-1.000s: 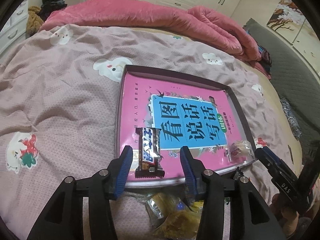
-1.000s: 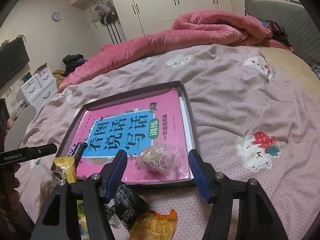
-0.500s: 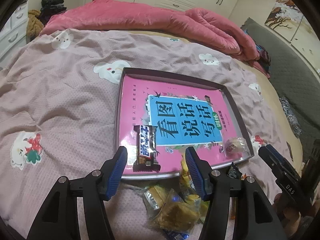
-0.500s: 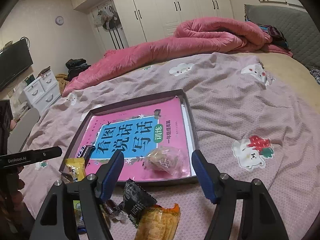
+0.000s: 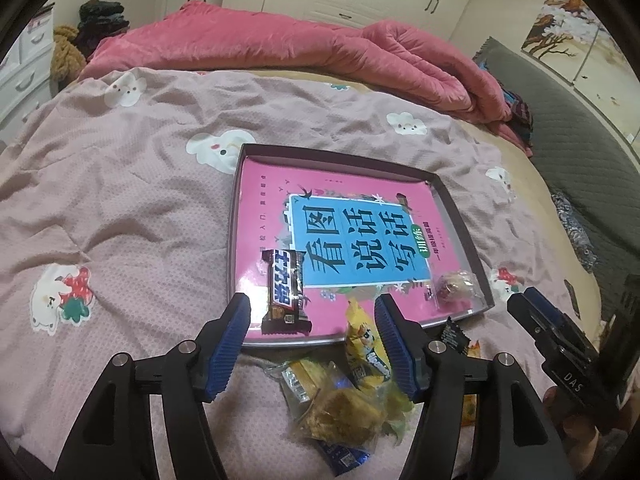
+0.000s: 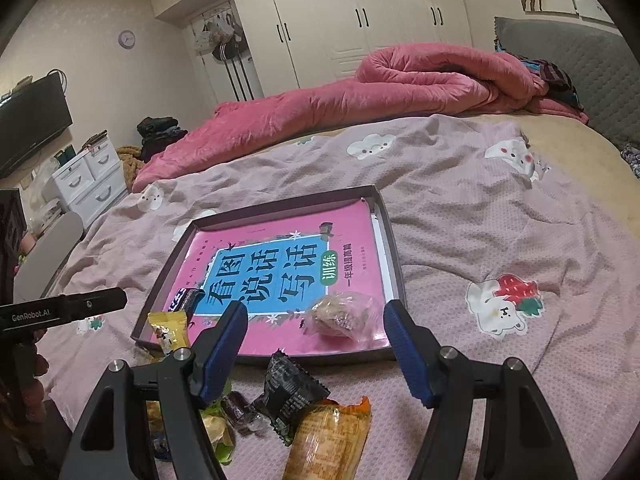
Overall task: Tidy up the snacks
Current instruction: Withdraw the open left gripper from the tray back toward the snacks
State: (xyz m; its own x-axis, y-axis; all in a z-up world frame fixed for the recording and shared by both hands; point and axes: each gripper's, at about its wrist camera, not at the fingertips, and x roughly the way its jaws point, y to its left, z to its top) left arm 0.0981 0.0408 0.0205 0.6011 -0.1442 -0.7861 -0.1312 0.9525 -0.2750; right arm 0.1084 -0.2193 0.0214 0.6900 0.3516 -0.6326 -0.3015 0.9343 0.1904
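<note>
Both grippers wide open, nothing held.
L gripper [image 5: 312,332]: choc bar [image 5: 285,289] in tray [image 5: 460,216] just ahead btwn jaws, yellow pack [image 5: 366,344] by R jaw. R gripper [image 6: 316,340]: clear-wrapped cake [image 6: 343,314] in tray btwn jaws; black pack [image 6: 289,394] below.

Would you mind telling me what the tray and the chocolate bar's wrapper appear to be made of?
Tray: probably rigid cardboard, like a box lid; thin straight walls, dull dark finish, though metal can't be excluded. Chocolate bar wrapper: glossy plastic film, judging by bright glare and crimped ends.
</note>
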